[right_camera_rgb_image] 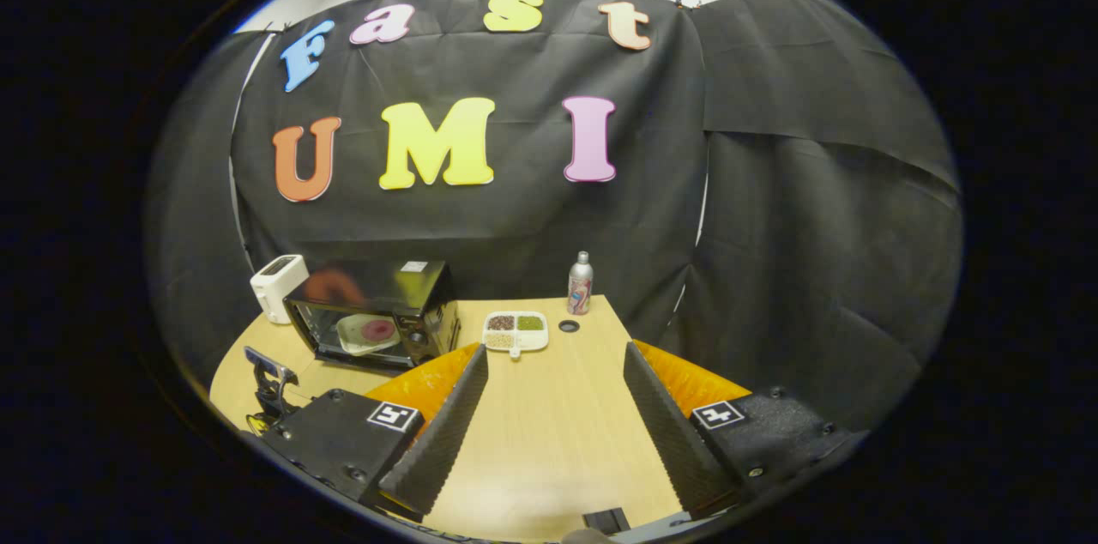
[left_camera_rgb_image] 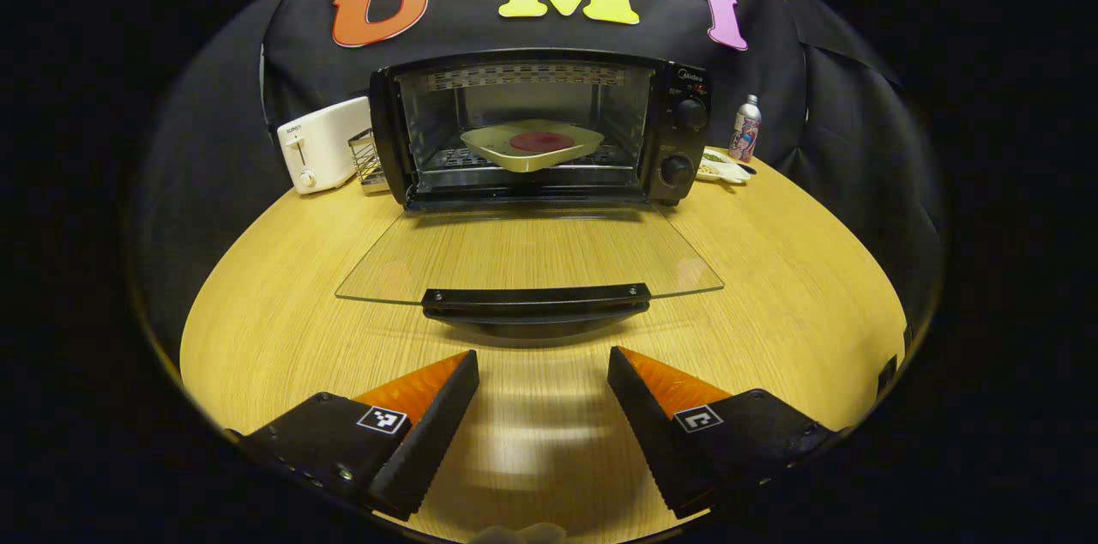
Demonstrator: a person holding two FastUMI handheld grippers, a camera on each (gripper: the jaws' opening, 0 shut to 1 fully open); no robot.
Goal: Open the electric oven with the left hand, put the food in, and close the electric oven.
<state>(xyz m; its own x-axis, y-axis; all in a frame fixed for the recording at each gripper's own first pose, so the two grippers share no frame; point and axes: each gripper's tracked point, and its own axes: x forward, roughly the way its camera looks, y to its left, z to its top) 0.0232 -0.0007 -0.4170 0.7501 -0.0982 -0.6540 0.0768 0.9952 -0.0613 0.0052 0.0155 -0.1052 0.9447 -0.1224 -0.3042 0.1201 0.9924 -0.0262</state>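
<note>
Electric oven stood at the back of the wooden table, glass door dropped flat toward the camera, dark handle along its front edge. Plate of food sat inside the oven on the rack (red disc on a pale square dish). Loading looked done; closing remained. Judged the door stiff, smooth, breakable; best lifted by the handle bar, not the glass. Left gripper hung just in front of the handle, fingers spread, empty. Right gripper was well right of the oven, also spread, empty. Toaster left of the oven; bottle and snack tray right.
</note>
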